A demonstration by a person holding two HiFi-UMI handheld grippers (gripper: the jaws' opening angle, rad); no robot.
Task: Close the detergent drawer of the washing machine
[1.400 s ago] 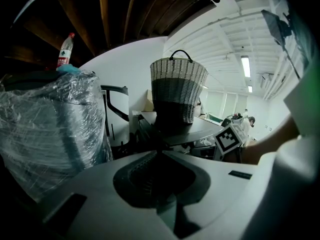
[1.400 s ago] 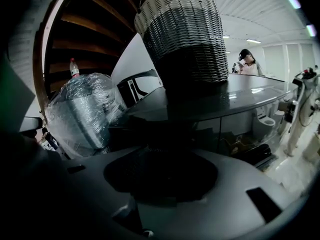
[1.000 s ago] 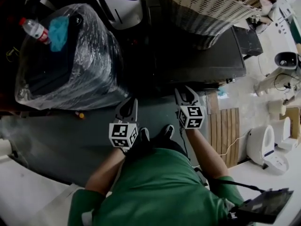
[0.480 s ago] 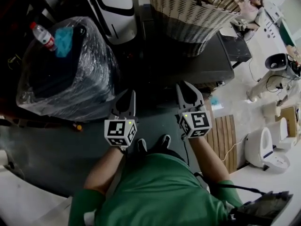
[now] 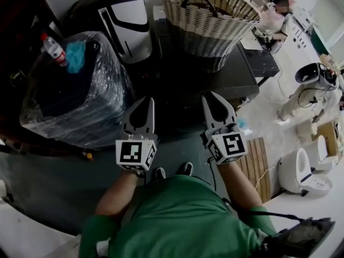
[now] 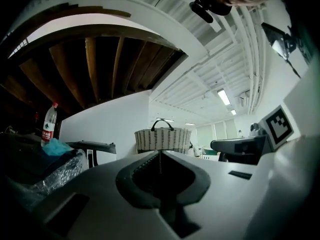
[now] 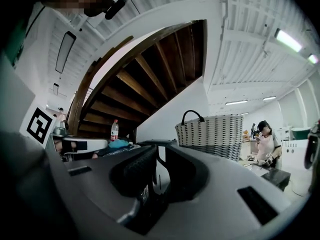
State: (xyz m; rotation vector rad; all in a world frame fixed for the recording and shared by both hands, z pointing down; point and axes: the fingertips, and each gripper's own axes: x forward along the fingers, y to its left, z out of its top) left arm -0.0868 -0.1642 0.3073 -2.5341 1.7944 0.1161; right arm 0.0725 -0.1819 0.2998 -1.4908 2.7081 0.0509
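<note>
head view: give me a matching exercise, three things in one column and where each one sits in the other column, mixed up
Things:
1. wicker basket
2. water bottle
3. wooden slat mat

Places:
a. on the plastic-wrapped bundle
b. flat on the floor, at the right of the view
c. on top of the dark machine

Pairs: 1-c, 2-a, 3-b
</note>
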